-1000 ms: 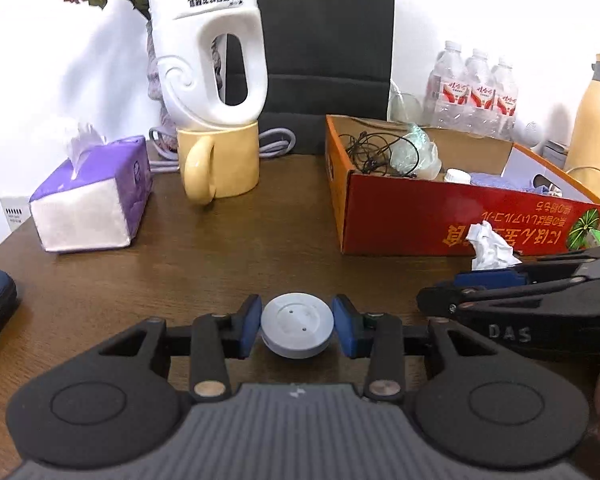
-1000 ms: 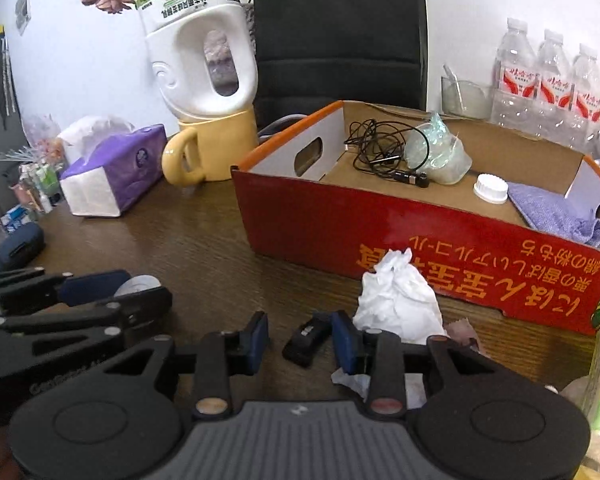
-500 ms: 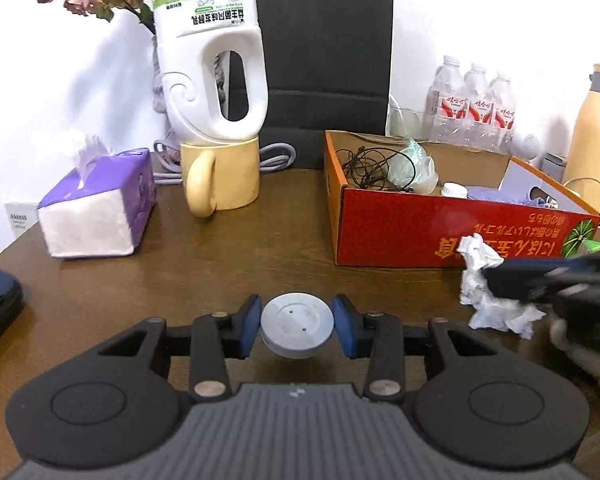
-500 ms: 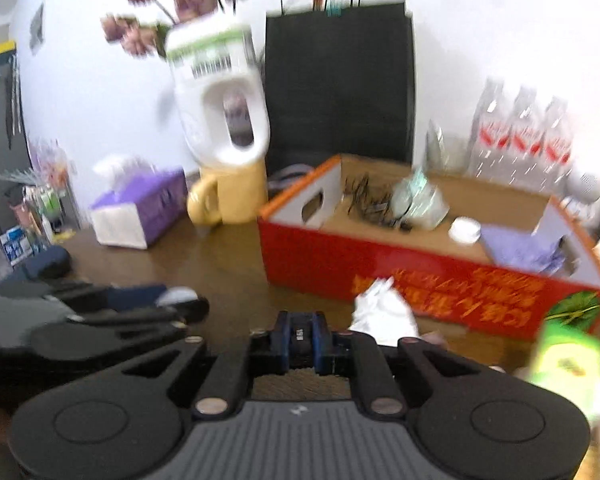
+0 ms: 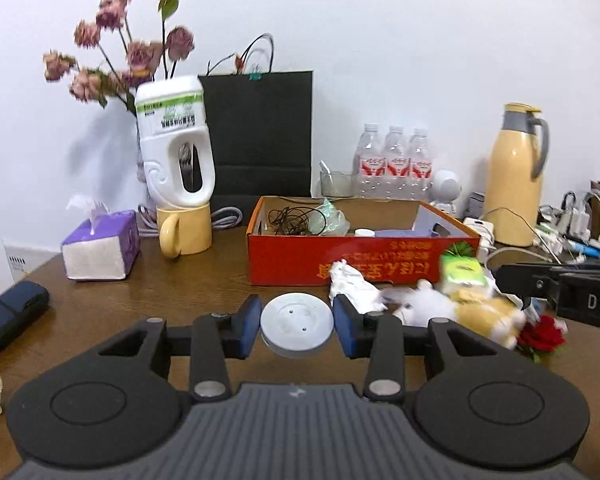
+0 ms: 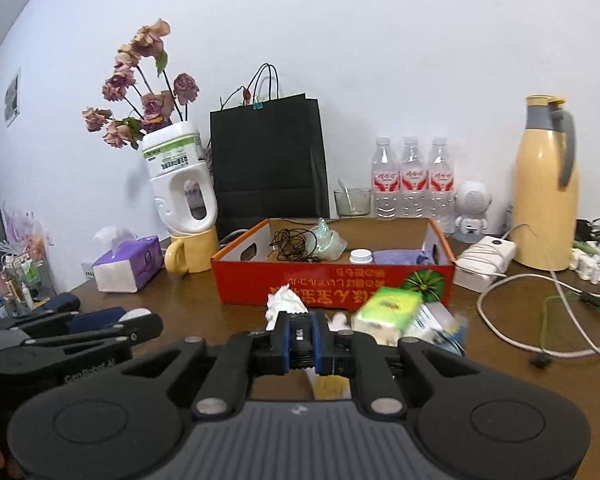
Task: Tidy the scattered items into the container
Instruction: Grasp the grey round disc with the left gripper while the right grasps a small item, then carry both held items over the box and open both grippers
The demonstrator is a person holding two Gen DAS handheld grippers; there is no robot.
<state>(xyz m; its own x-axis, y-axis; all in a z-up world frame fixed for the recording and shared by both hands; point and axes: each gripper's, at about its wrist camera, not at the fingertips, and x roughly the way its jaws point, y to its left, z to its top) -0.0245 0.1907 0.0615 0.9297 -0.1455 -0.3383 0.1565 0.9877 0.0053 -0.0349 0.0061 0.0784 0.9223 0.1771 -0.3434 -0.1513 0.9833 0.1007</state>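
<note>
— Brown table [image 5: 148, 300] under both your tools; what's in the jaws?

— Your left gripper [image 5: 296, 322] pinches a grey round disc [image 5: 297, 326]; your right gripper [image 6: 302, 338] clamps a small black piece [image 6: 300, 342]. Beyond them, crumpled tissue [image 6: 284, 306] lies before the red box [image 6: 340, 280].

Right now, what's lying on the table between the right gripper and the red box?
A crumpled white tissue, straight ahead of the right gripper, lies before the red box; a green tissue pack sits just right. The right wrist view shows it.
</note>
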